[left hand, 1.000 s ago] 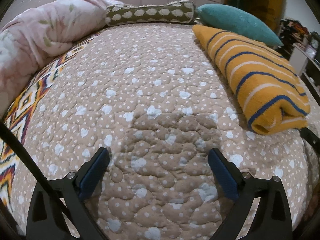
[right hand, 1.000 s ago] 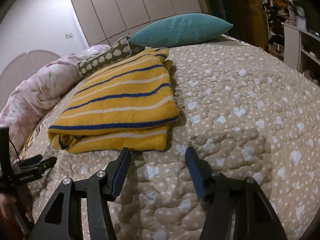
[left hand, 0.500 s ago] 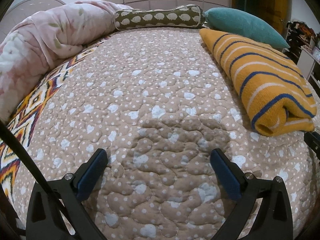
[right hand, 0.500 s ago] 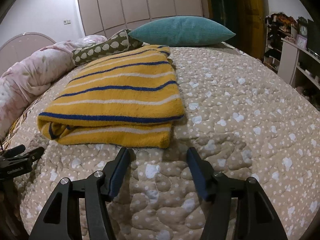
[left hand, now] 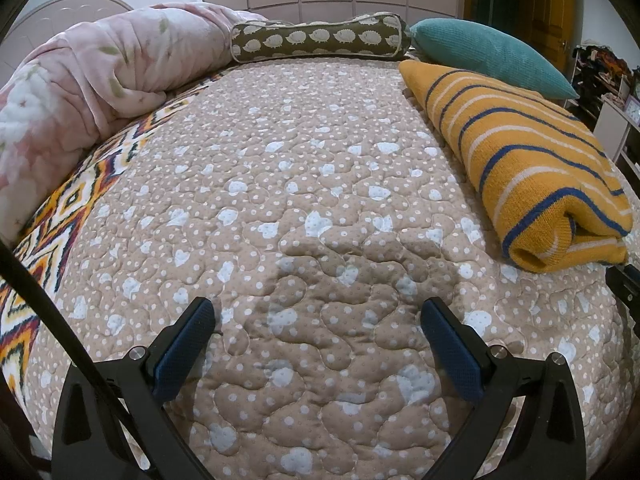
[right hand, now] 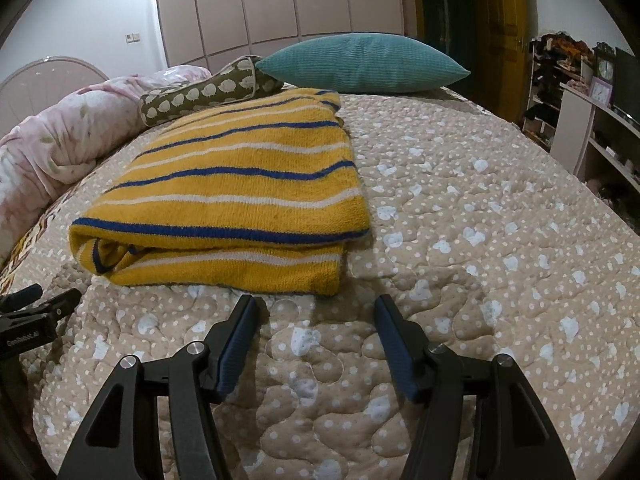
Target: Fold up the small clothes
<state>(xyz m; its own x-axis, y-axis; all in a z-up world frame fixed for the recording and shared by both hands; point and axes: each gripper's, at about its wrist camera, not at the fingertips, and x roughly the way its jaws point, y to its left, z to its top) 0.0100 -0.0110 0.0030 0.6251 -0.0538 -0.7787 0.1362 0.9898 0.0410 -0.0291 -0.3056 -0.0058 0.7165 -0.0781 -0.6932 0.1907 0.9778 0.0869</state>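
A folded yellow knitted sweater with blue and white stripes (right hand: 232, 196) is laid on the beige quilted bed (right hand: 480, 240), just beyond the right gripper (right hand: 316, 312), whose fingers are spread wide and empty. The left gripper (left hand: 318, 316) is likewise held wide apart over bare quilt.

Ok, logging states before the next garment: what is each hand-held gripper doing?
Left hand-held gripper: open, empty.
Right hand-held gripper: open, empty.

We see a yellow knitted sweater with blue and white stripes (right hand: 240, 184) (left hand: 528, 160), folded into a thick flat rectangle, lying on the quilted bedspread.
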